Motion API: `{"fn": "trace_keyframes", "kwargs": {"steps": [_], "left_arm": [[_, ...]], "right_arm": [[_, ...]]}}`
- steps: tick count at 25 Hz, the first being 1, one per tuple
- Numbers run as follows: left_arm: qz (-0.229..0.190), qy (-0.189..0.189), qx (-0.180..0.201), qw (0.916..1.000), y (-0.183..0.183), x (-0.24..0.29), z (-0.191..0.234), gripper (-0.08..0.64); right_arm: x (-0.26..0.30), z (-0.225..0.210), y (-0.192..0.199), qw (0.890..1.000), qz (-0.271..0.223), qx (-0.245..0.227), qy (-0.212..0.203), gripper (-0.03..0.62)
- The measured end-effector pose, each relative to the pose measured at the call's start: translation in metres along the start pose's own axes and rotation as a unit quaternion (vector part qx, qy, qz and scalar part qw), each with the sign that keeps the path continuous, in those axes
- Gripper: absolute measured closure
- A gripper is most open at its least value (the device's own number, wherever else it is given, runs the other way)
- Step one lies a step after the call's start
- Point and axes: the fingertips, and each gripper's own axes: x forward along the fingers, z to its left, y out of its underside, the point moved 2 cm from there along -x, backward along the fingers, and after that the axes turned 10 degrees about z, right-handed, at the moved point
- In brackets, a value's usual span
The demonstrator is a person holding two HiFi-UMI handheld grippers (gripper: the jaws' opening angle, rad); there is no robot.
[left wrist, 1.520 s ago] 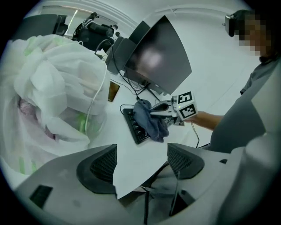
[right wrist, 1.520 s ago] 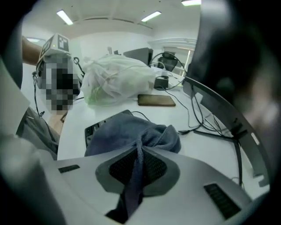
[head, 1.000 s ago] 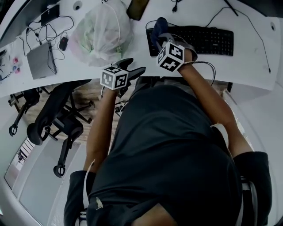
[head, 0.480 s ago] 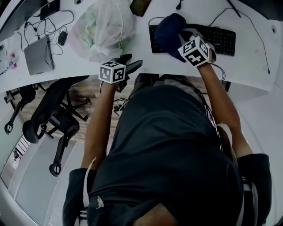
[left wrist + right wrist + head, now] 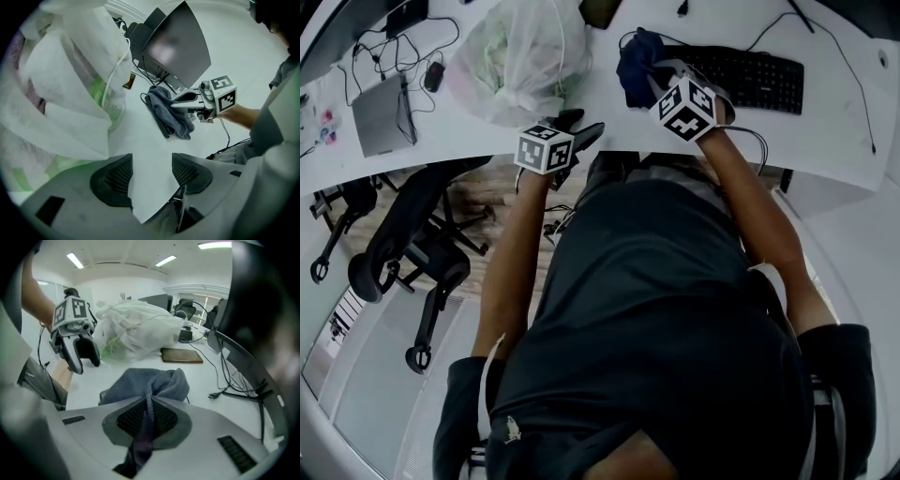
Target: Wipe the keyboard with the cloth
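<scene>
The black keyboard [image 5: 741, 80] lies on the white desk [image 5: 825, 155] at the top right of the head view. A dark blue cloth [image 5: 636, 64] is bunched over its left end. My right gripper [image 5: 659, 75] is shut on a fold of the cloth [image 5: 150, 385], which runs up between its pads [image 5: 161, 418]. My left gripper [image 5: 586, 127] hovers at the desk's near edge, left of the keyboard. In the left gripper view it [image 5: 150, 176] is open with only bare desk between its pads; its jaws have just been closing. The cloth [image 5: 173, 115] and the right gripper [image 5: 174, 102] lie ahead of it.
A large white plastic bag [image 5: 520, 61] sits on the desk left of the keyboard, close to the left gripper. A phone [image 5: 182, 355] lies behind the cloth. A monitor [image 5: 178, 47] stands behind the keyboard. A laptop [image 5: 384, 122], cables and an office chair [image 5: 422, 244] are at the left.
The right gripper swept the cloth rightward over the keyboard, then came back to its left end. The left gripper stayed near the desk edge.
</scene>
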Motion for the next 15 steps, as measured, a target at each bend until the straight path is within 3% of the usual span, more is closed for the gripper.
{"fn": "trace_keyframes", "kwargs": {"steps": [5, 9, 11, 15], "left_arm": [[-0.013, 0.003, -0.005, 0.9999, 0.001, -0.002, 0.002, 0.314], [-0.011, 0.001, -0.004, 0.9999, 0.0, -0.002, 0.003, 0.328], [-0.01, -0.003, -0.007, 0.9999, 0.0, -0.002, 0.004, 0.335], [-0.011, -0.014, -0.014, 0.9997, 0.001, -0.003, 0.011, 0.385]], "right_arm": [[-0.02, -0.062, 0.057, 0.995, 0.026, 0.078, 0.049, 0.563], [-0.025, -0.082, 0.075, 0.99, 0.043, 0.111, 0.079, 0.563], [-0.019, -0.076, 0.066, 0.99, 0.048, 0.105, 0.085, 0.563], [-0.007, -0.048, 0.028, 0.996, 0.037, 0.04, 0.077, 0.563]]}}
